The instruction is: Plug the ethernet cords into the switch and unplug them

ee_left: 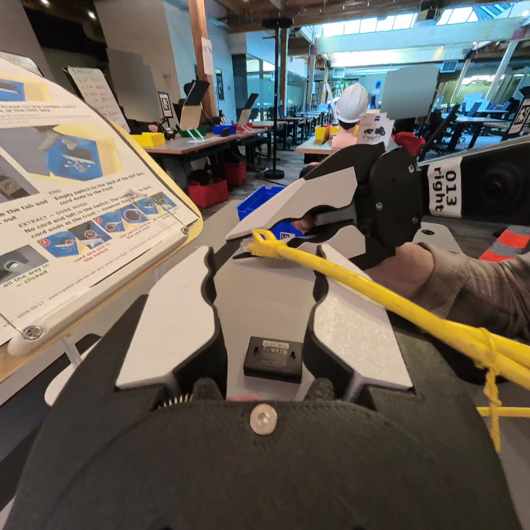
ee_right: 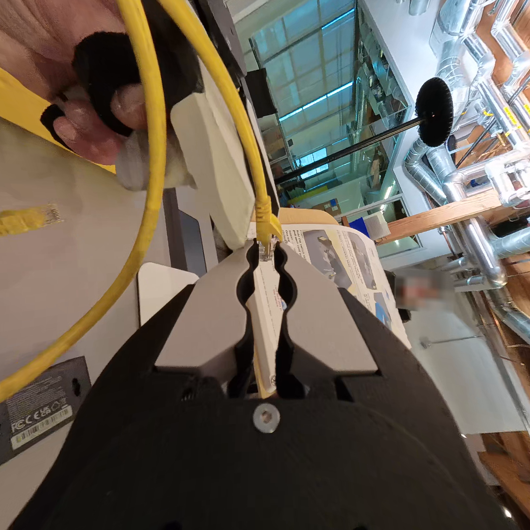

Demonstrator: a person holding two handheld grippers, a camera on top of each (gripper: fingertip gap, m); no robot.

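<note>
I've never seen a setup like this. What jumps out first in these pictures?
The bright yellow ethernet cord stands out, slanting across the table with its plug pinched in the right gripper. Below it, a small black switch lies label-up between the open fingers of the left gripper. An instruction sheet stands at left.

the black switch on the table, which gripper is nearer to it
Left. The left gripper hangs open right over the switch; the right gripper is farther off, pinching the yellow cord's plug.
</note>
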